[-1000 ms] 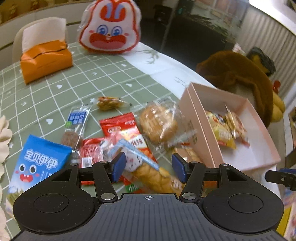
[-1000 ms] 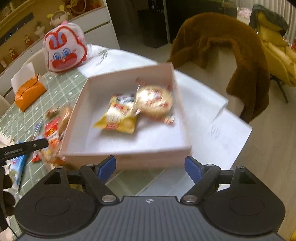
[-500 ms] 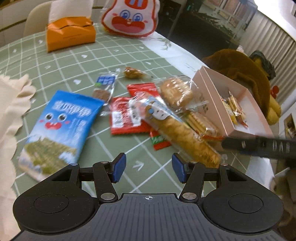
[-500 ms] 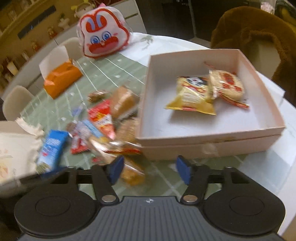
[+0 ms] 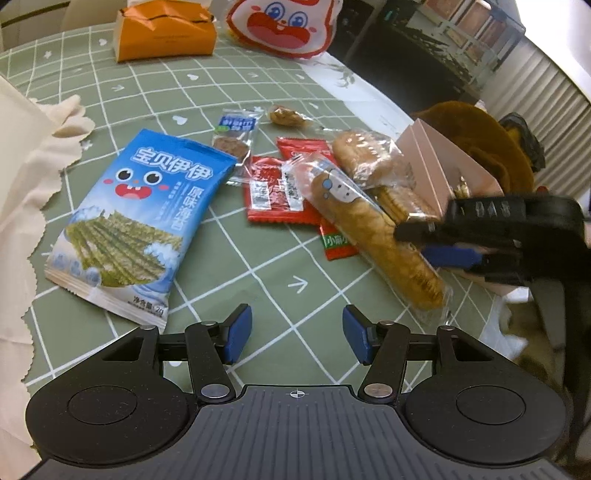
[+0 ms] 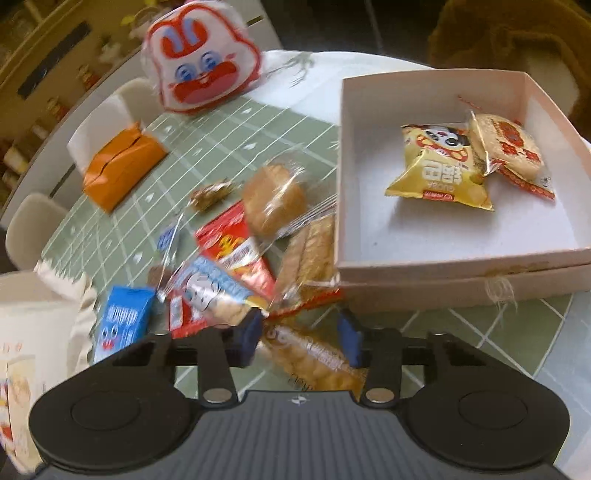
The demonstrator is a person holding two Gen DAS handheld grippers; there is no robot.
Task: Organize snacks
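A long bread stick packet [image 5: 376, 236] lies slanted across the snack pile on the green checked cloth. My right gripper [image 6: 300, 338] straddles its near end, jaws closing, and both pads meet the wrapper [image 6: 314, 358]; its blue fingers [image 5: 450, 256] show in the left wrist view. My left gripper [image 5: 297, 334] hovers open over bare cloth with nothing between its jaws. The pink box [image 6: 461, 266] holds a yellow chip bag [image 6: 439, 166] and a round cake [image 6: 506, 144]. A blue seaweed bag [image 5: 140, 218], red packets [image 5: 273, 192], a bun [image 5: 365, 155] and biscuits [image 5: 399, 203] lie around.
An orange tissue box [image 5: 166, 33] and a bunny-faced bag [image 5: 284, 26] stand at the far side of the table. Cream cloth [image 5: 29, 177] covers the left edge. A brown coat [image 5: 480, 140] hangs on a chair beyond the box.
My right gripper swung from above the box over to the snack pile and its jaws narrowed around the bread stick. My left gripper drew back from the pile, still open.
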